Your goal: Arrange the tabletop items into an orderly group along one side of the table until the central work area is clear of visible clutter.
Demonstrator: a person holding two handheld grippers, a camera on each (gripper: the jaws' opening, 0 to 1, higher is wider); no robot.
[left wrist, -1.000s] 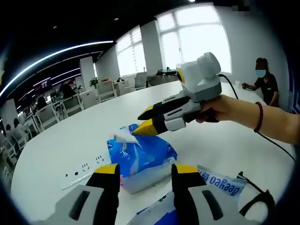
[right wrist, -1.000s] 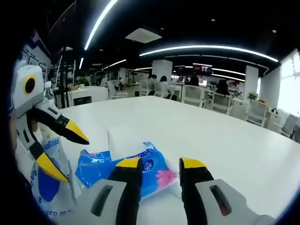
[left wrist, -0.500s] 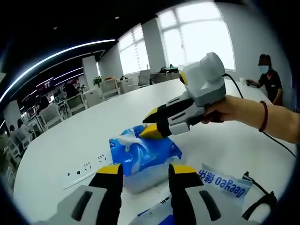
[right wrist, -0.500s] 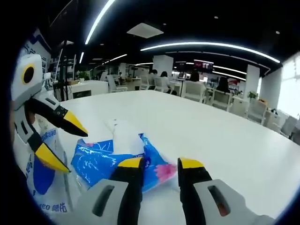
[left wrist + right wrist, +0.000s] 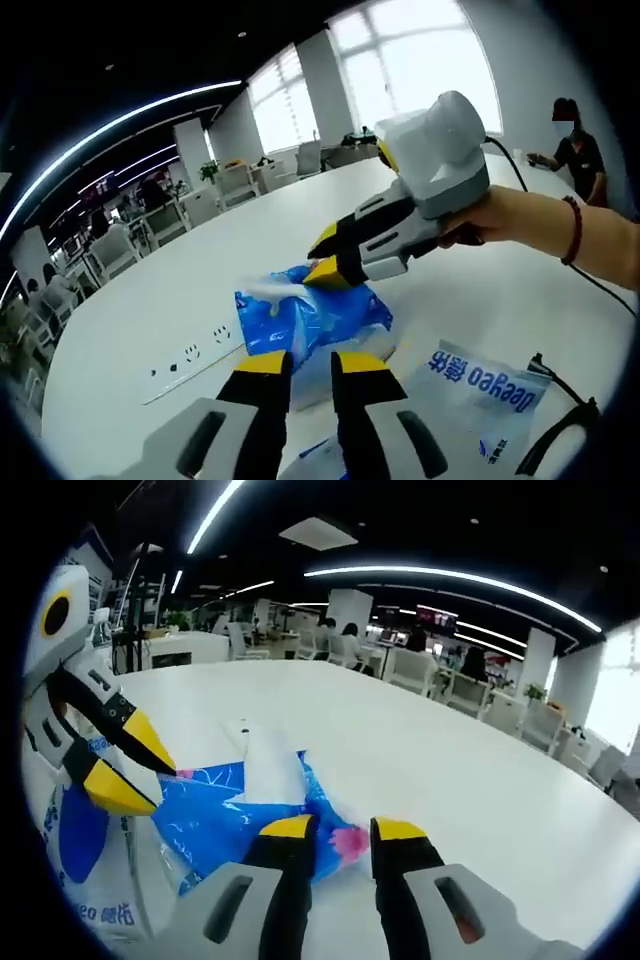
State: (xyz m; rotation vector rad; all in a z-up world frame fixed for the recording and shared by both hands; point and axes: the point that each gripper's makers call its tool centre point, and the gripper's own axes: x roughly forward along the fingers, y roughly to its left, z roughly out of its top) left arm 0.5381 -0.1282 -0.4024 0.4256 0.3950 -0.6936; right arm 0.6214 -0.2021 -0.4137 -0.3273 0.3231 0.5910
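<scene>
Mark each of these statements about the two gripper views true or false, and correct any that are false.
1. The tissue pack is blue. True.
2. A white tissue sticks out of the pack. True.
3. The table is black. False: it is white.
4. The white bag with blue lettering hangs from a chair. False: it lies on the table beside the pack.
5. The right gripper is at the pack's top. True.
6. The left gripper has red jaw tips. False: they are yellow.
</scene>
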